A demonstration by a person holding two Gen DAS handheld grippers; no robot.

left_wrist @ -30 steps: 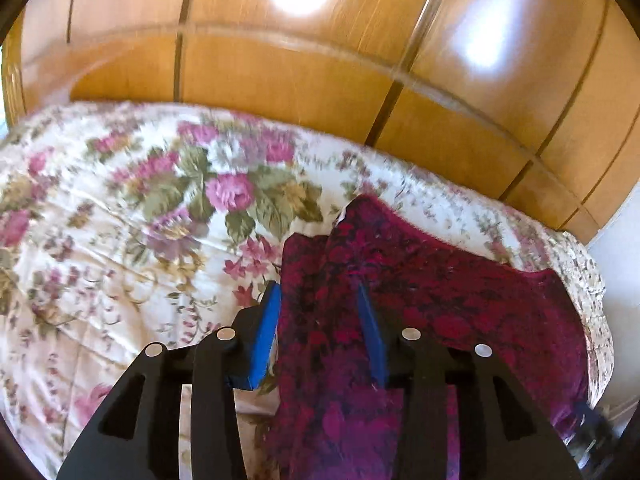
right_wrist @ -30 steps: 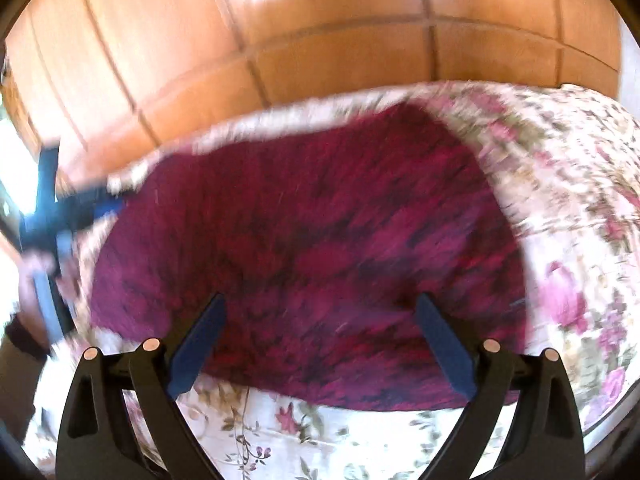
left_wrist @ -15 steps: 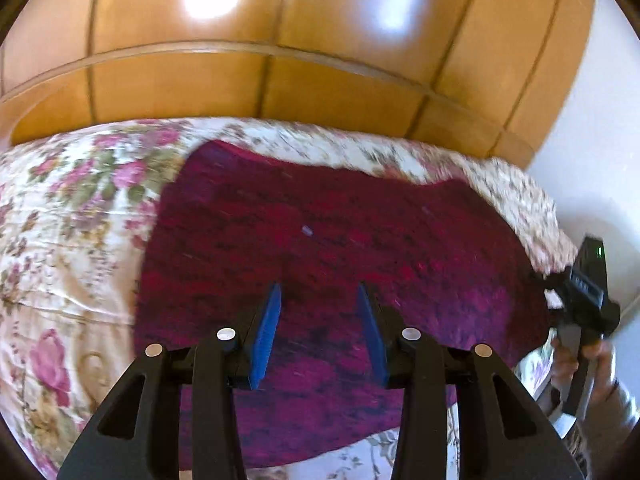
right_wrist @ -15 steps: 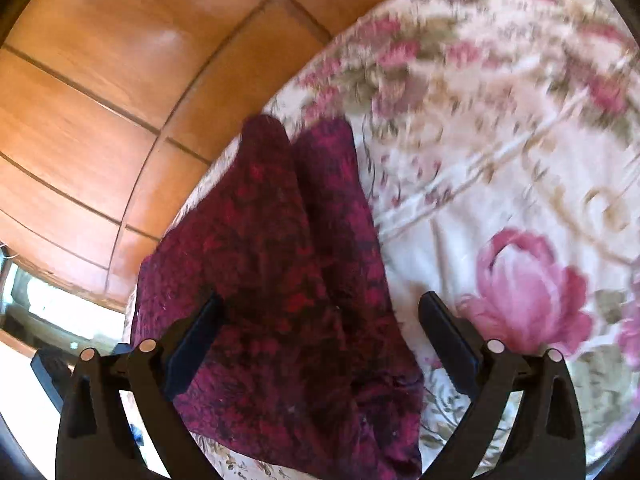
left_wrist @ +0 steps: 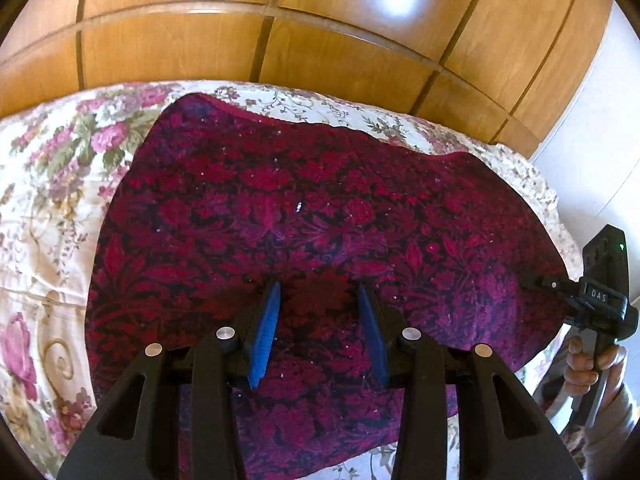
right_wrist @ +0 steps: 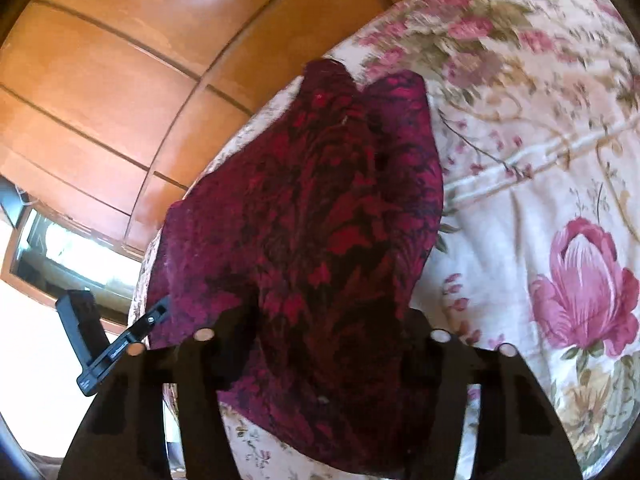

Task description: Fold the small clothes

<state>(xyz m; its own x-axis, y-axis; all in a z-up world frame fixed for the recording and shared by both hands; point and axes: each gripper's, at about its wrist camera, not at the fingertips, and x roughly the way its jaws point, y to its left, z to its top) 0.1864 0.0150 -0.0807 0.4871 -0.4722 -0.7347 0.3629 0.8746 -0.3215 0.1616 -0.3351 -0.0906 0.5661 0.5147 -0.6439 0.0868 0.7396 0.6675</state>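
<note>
A dark red patterned garment [left_wrist: 320,220] lies spread on a floral bedspread [left_wrist: 52,208]; it also shows in the right wrist view [right_wrist: 320,220]. My left gripper [left_wrist: 318,320] hovers just above its near middle, jaws partly open and holding nothing. My right gripper [right_wrist: 332,344] is at the garment's near edge; cloth lies over its jaws and hides the fingertips, so its hold is unclear. In the left wrist view the right gripper [left_wrist: 560,292] sits at the garment's right edge, held by a hand [left_wrist: 588,364]. The left gripper's body [right_wrist: 104,348] shows at the left of the right wrist view.
A glossy wooden panelled wall [left_wrist: 280,32] runs behind the bed. A white wall [left_wrist: 592,140] stands at the right. A bright window [right_wrist: 72,256] shows at the left of the right wrist view. The bedspread [right_wrist: 540,200] extends wide to the right.
The left gripper swung right from the garment's left edge to over its middle. The right gripper swung from facing the garment squarely to its side edge, and cloth now covers its jaws.
</note>
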